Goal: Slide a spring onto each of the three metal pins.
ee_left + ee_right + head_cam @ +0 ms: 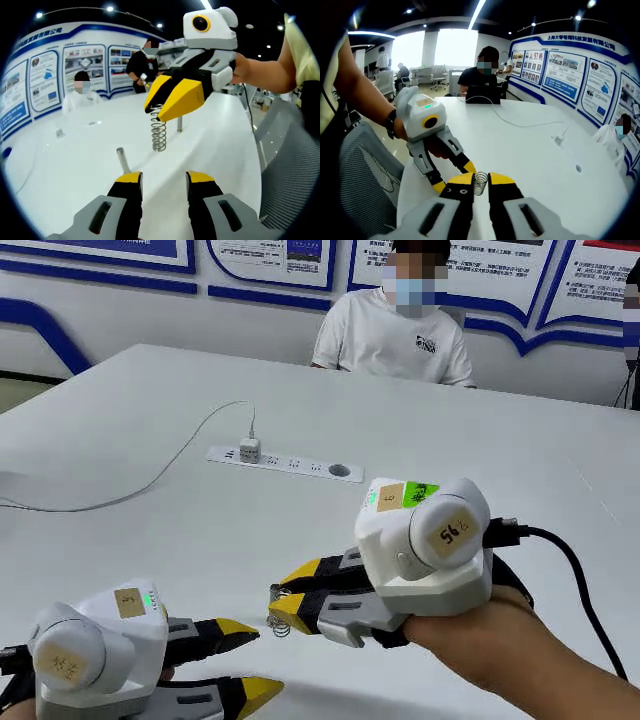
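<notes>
Right jaws: the right gripper (481, 179) has its yellow jaws pressed onto the top coils of a spring (480, 184), pinching it from both sides.
Spring: it hangs upright straight below the right jaws. In the left gripper view its bottom coil reaches the white surface (150, 420) or comes very near it.
Left jaws: the left gripper (164, 176) has its jaws spread with nothing between them. It is held low, facing the right jaws from near by.
Near pin: a bare metal pin (121, 159) stands just ahead of the left jaws, between them and the spring, leaning slightly in that view.
Far pin: a second pin (179, 123), also bare, stands beyond the spring, just under the right jaws' far side.
Third pin: it cannot be made out. Since the spring stands roughly in line between the other two, it probably sits inside the coils.
Done so far: no pin shows a spring sitting free of the jaws.
In hand: the first spring looks to be going down over its pin, and has yet to be let go.
Left to do: the near and far pins each need a spring.
Farther out: a power strip (290, 462) lies well beyond both pairs of jaws.
</notes>
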Motion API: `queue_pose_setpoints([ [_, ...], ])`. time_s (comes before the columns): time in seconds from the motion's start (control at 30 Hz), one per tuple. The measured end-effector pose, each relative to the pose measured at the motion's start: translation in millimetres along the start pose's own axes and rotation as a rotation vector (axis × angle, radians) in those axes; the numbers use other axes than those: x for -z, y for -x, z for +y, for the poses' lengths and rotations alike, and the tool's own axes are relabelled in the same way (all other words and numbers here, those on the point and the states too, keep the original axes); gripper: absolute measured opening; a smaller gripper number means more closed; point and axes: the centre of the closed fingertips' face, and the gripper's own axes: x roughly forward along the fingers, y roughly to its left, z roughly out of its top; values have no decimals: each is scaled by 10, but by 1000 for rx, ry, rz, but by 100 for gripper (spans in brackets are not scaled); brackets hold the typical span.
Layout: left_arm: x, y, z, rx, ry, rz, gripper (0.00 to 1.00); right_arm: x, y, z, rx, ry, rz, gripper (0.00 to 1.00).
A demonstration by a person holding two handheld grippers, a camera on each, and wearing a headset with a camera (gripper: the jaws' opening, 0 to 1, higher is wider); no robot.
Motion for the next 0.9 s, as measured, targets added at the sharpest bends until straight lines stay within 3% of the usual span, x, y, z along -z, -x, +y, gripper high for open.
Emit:
queue_pose_setpoints([
  [0.9, 34, 38, 71, -20, 22, -6, 39, -151, -61, -331, 80, -24, -59, 12],
])
